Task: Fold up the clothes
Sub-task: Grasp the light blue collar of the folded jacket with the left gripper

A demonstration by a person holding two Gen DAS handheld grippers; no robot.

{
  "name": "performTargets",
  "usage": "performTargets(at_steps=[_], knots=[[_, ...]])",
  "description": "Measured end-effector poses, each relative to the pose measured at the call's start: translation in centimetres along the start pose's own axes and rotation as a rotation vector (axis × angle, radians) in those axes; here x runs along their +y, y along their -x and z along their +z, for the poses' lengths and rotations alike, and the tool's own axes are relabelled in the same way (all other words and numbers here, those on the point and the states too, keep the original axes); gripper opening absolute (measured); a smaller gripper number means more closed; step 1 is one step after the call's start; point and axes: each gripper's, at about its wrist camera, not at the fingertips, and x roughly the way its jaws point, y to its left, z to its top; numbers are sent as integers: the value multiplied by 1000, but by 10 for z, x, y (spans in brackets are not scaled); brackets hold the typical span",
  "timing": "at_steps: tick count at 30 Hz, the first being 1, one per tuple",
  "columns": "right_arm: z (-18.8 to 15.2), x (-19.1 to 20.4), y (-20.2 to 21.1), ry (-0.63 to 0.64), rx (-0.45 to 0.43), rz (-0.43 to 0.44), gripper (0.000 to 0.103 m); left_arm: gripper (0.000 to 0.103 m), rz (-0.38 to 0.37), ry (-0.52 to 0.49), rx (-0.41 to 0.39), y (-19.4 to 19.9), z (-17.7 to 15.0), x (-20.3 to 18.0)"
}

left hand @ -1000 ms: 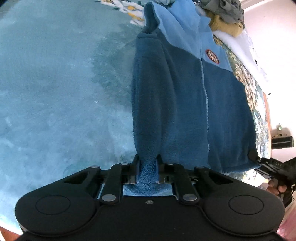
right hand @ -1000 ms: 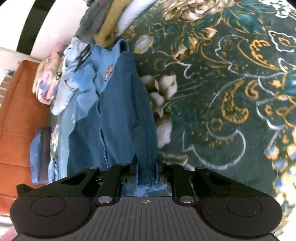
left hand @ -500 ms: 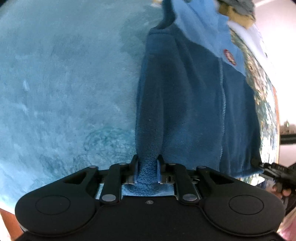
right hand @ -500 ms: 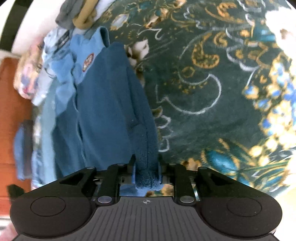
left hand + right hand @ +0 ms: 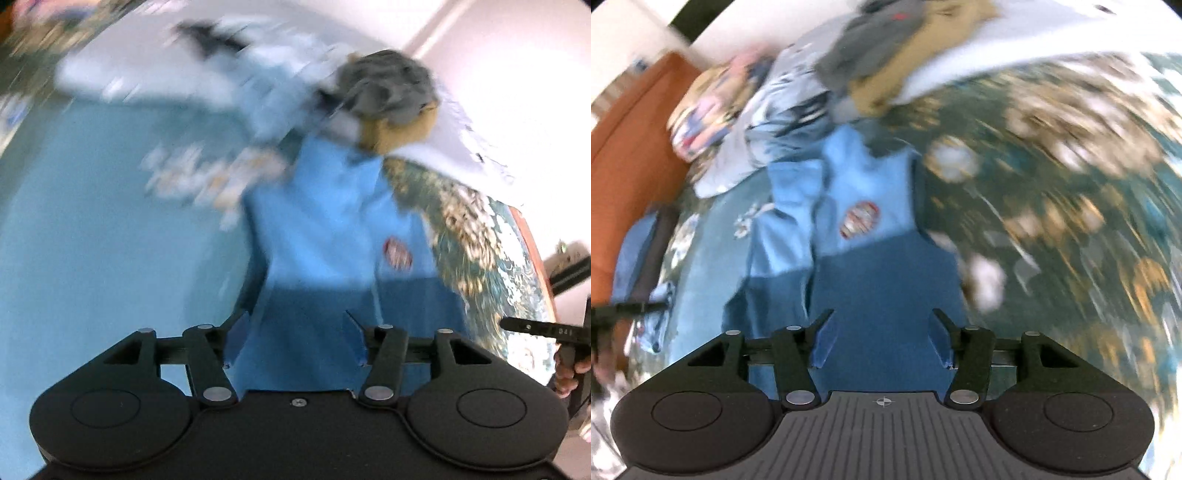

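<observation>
Now your left gripper (image 5: 295,334) and right gripper (image 5: 881,332) both have their jaws spread wide, gripping nothing. Your blue fleece jacket (image 5: 871,266) lies flat on the bedspread (image 5: 1071,221) just ahead, below the blurred clothes pile (image 5: 384,96).

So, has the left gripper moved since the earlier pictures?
Yes. The left gripper has let go of the blue fleece jacket, stands open, and has advanced toward the clothes pile, which now looks nearer.

The blue fleece jacket (image 5: 332,229) is viewed closely from above its near hem by both wrist cameras, facing the far clothes pile (image 5: 886,48), which is shared.
</observation>
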Motion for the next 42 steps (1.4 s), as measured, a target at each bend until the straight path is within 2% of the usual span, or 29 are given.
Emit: performTargets(at_steps=[6, 8, 11, 18, 22, 25, 26, 27, 29, 30, 31, 36, 39, 42], knots=[[91, 13, -73, 119, 25, 46, 51, 58, 44, -214, -6, -89, 85, -39], [118, 15, -96, 150, 44, 62, 51, 58, 77, -267, 3, -116, 105, -44], [153, 19, -132, 208, 73, 56, 51, 58, 118, -301, 8, -147, 123, -49], [200, 21, -196, 292, 142, 68, 51, 58, 116, -373, 62, -193, 137, -50], [209, 20, -220, 304, 180, 95, 51, 58, 83, -348, 76, -204, 142, -40], [210, 23, -228, 321, 190, 119, 48, 55, 64, -368, 66, -206, 146, -40], [211, 24, -230, 324, 192, 129, 45, 54, 59, -370, 63, -206, 148, -40], [211, 24, -231, 325, 196, 137, 37, 51, 56, -370, 62, -207, 150, -40], [212, 26, -234, 318, 205, 142, 25, 37, 47, -366, 66, -209, 152, -40], [213, 27, -233, 316, 201, 142, 16, 21, 48, -368, 66, -209, 152, -42], [212, 28, -231, 315, 194, 146, 13, 11, 48, -372, 66, -209, 151, -43], [200, 42, -200, 360, 101, 133, 10, 10, 55, -395, 0, -183, 143, -57], [190, 51, -168, 377, 23, 137, 10, 10, 29, -399, -64, -151, 135, -63], [174, 62, -133, 379, -44, 143, 10, 10, 21, -445, -125, -114, 119, -71]])
